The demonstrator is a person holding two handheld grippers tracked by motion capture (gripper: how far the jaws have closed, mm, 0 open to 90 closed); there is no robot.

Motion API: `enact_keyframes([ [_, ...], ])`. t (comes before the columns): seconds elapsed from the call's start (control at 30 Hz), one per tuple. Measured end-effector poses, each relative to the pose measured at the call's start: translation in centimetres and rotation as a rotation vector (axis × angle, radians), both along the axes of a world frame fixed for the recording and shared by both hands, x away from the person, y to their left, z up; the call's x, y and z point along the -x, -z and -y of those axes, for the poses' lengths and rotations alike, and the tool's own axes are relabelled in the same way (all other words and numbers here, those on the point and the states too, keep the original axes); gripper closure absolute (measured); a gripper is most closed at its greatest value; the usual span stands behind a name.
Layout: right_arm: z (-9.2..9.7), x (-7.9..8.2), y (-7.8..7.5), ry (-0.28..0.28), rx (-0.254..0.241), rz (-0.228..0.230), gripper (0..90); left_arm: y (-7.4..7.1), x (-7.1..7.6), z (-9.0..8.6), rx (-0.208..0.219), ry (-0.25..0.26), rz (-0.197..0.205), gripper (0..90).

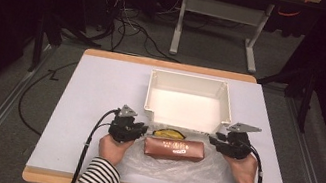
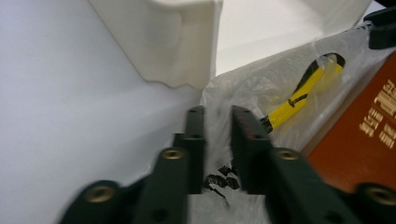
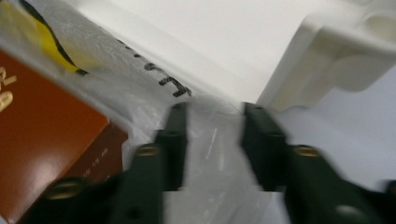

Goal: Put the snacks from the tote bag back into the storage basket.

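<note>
The left gripper (image 1: pixel 140 130) is seen with jaws narrowly parted astride the clear plastic bag (image 2: pixel 261 88), while the right gripper (image 1: pixel 214 141) is held wider open over the bag's other edge — between them lies a brown box (image 1: pixel 174 149), just before the white tray (image 1: pixel 188 103).

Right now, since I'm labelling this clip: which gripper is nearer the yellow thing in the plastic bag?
Left. The left gripper sits just beside the yellow thing, at its left. The right gripper sits farther off, at its right.
</note>
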State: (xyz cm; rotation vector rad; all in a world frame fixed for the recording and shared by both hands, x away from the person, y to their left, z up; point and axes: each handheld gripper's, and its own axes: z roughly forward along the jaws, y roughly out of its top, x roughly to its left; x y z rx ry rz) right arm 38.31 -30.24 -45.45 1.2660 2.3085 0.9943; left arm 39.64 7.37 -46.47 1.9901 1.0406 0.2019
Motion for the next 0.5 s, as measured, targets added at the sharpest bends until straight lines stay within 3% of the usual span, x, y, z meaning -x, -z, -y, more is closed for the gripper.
enact_keyframes([
  [0.07,-0.1,0.3,0.4,-0.019,0.024,-0.012,90.0,0.4,0.3,-0.1,-0.017,0.005,-0.005,90.0],
  [0.13,0.1,0.6,0.7,-0.022,0.049,-0.010,90.0,0.6,0.5,-0.4,-0.038,-0.005,-0.006,90.0],
  [0.2,0.5,0.7,0.9,-0.017,0.054,-0.016,90.0,0.8,0.7,-0.6,-0.031,-0.009,0.000,90.0],
  [0.33,0.5,0.9,1.4,0.006,0.097,0.012,90.0,1.0,0.4,-0.1,-0.100,-0.026,0.034,90.0],
  [0.43,0.6,0.5,1.6,0.030,0.080,-0.005,90.0,1.1,0.1,0.0,-0.099,-0.047,0.030,90.0],
  [0.47,0.5,0.5,1.4,0.038,0.083,-0.006,87.9,0.9,0.4,0.0,-0.117,-0.044,0.042,89.9],
  [0.5,0.5,0.7,1.3,0.049,0.088,0.009,78.7,0.8,0.7,0.0,-0.126,-0.044,0.052,86.0],
])
